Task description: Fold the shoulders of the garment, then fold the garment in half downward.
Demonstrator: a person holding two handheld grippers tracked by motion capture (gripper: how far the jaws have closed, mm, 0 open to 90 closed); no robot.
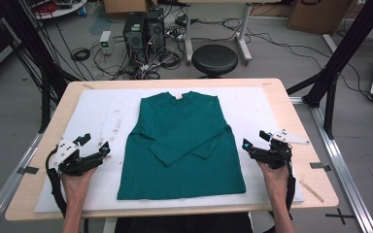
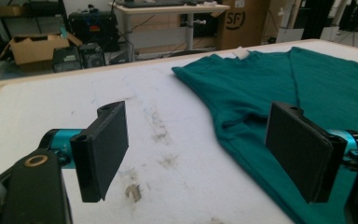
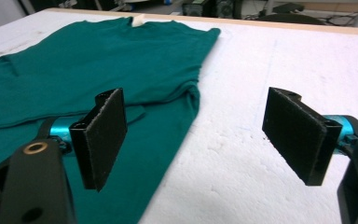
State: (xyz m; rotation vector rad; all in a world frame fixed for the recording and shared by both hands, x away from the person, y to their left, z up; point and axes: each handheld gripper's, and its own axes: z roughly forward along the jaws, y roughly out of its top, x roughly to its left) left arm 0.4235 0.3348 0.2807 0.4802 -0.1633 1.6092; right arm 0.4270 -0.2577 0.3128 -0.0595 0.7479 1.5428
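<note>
In the high view, a dark teal long-sleeved cotton shirt (image 1: 182,145) lies flat in the middle of a white foam sheet (image 1: 267,111) that covers a light wooden table (image 1: 291,104). Its collar points to the far edge, its hem to the near edge, and both sleeves are folded across the chest so that they overlap. The left gripper (image 1: 95,145) is held over the sheet just left of the shirt's near left side, and the right gripper (image 1: 255,141) is held just right of its near right side; neither touches the cloth.

In the left gripper view, the two black jaws stand wide apart with nothing between them. The shirt (image 2: 279,88) spreads to the right, and brown stains mark the sheet (image 2: 74,88).

In the right gripper view, the jaws are likewise spread wide and hold nothing. The shirt (image 3: 98,60) lies to the left with its edge lightly rumpled, on the sheet (image 3: 279,60).
</note>
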